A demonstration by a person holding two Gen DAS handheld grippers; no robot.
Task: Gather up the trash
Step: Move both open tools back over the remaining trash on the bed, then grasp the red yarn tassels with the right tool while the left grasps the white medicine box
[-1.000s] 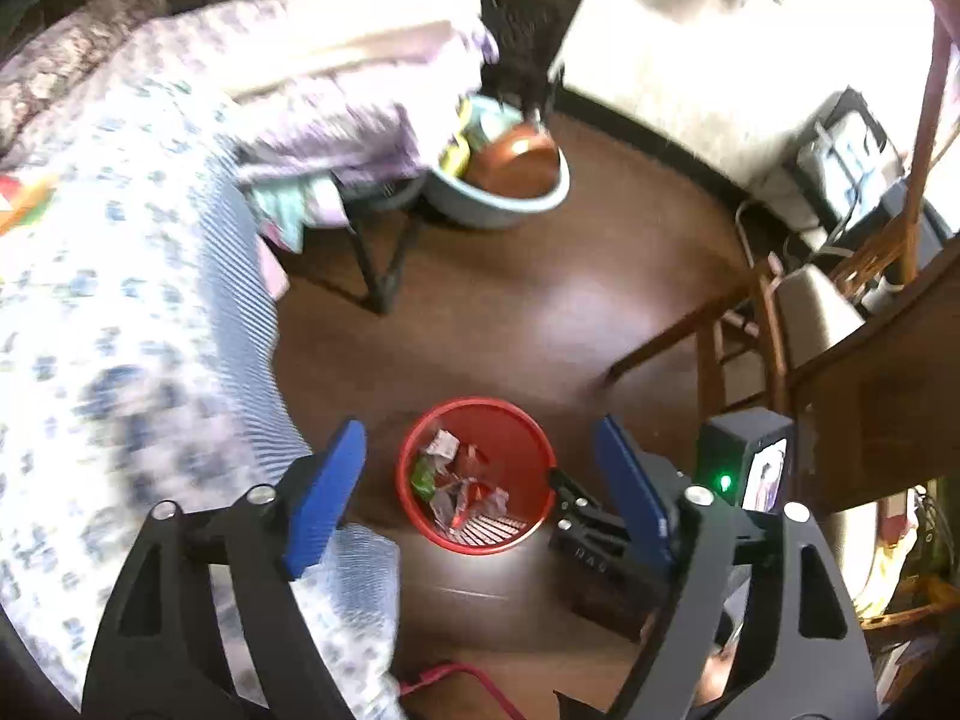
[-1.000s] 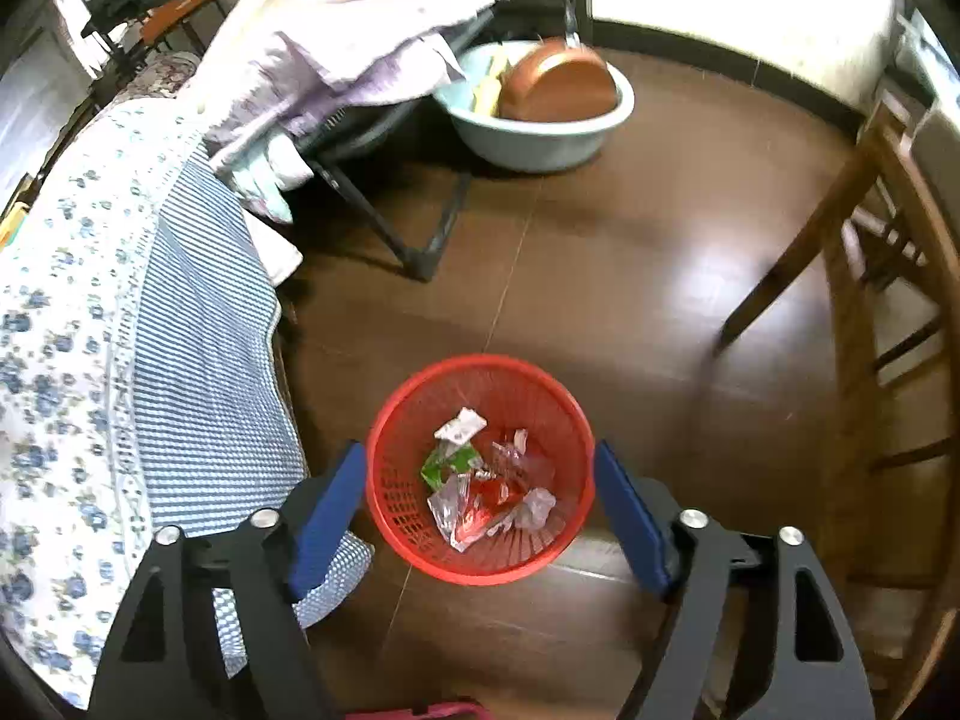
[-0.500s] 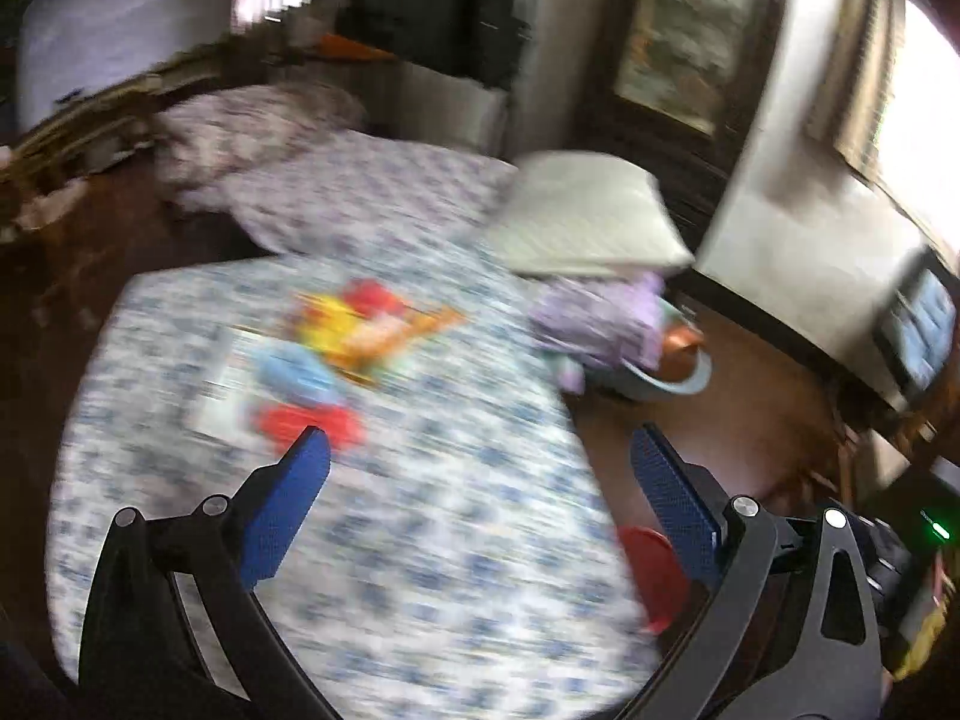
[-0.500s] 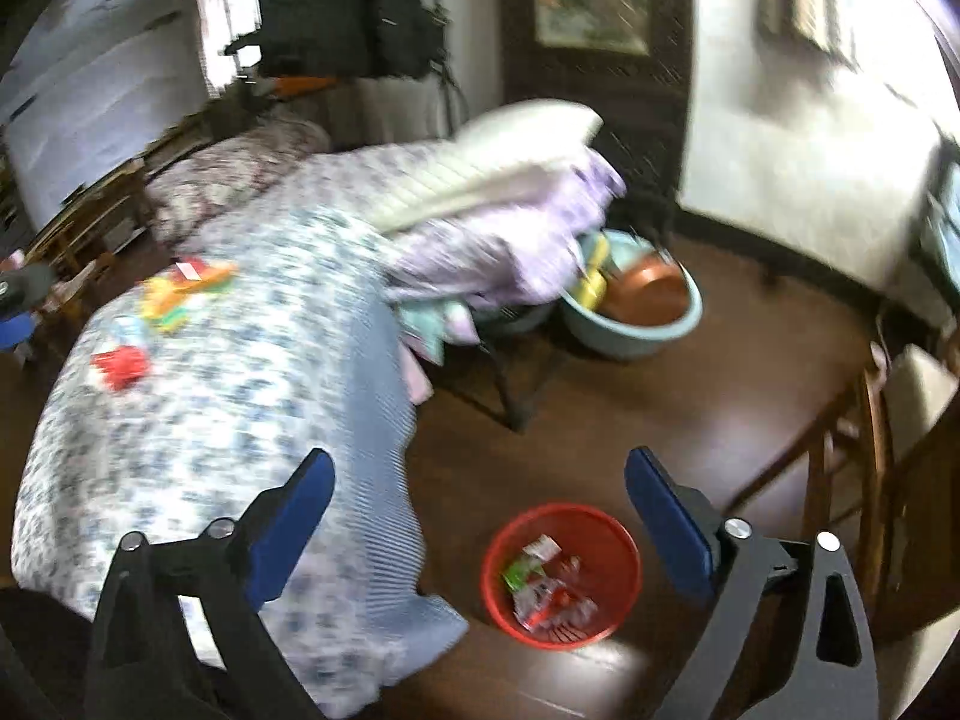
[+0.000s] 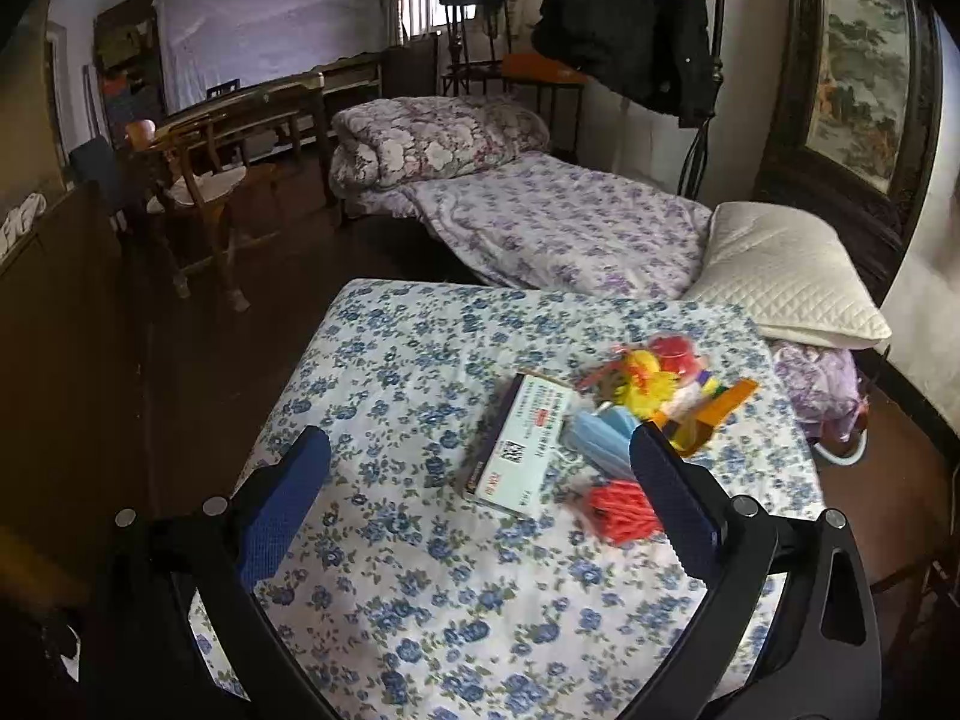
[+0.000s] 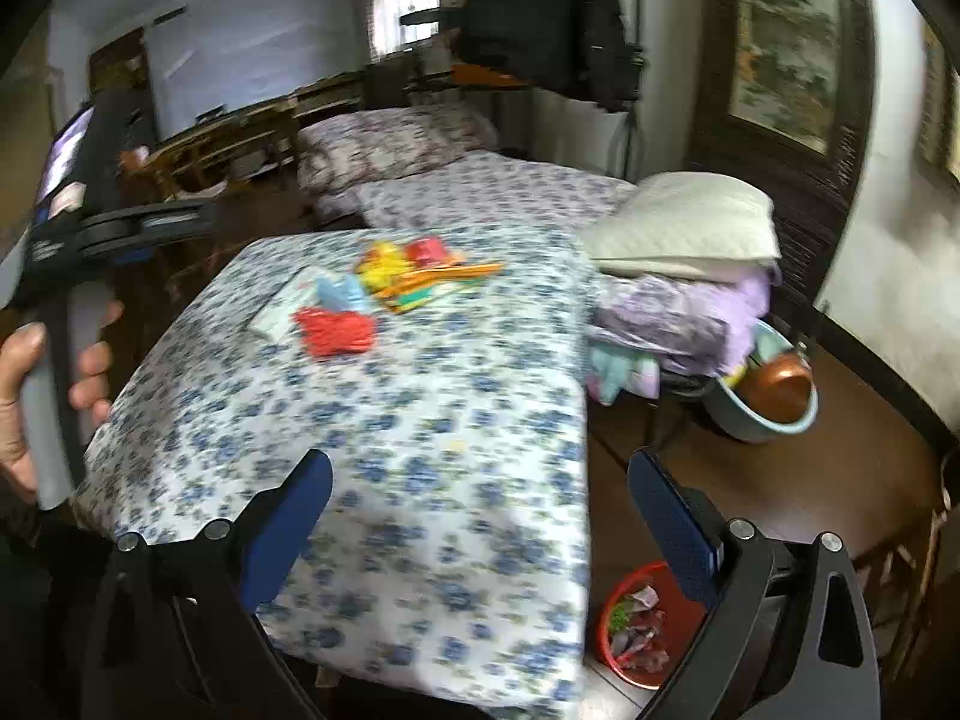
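A pile of trash lies on the blue-flowered tablecloth (image 5: pixel 420 570): a white printed box (image 5: pixel 522 438), a light blue face mask (image 5: pixel 600 429), a red netted wad (image 5: pixel 621 510) and yellow and orange wrappers (image 5: pixel 654 381). My left gripper (image 5: pixel 479 441) hovers open above the table just short of the pile, holding nothing. My right gripper (image 6: pixel 480 462) is open and empty over the table's near corner, farther from the red wad (image 6: pixel 336 330) and wrappers (image 6: pixel 414 273). The red trash basket (image 6: pixel 642 630) stands on the floor with wrappers inside, partly behind my right finger.
A hand (image 6: pixel 24 396) holds the left gripper's handle at the left edge. Beyond the table stand a cot with a purple floral quilt (image 5: pixel 540 222) and a white pillow (image 5: pixel 780 276). A basin holding a brown bowl (image 6: pixel 774 390) sits on the floor. Wooden chairs (image 5: pixel 198 180) stand at left.
Both grippers have lifted away from the red basket on the floor and swung up over the table toward the trash pile. Both pairs of jaws stand wider than a second ago.
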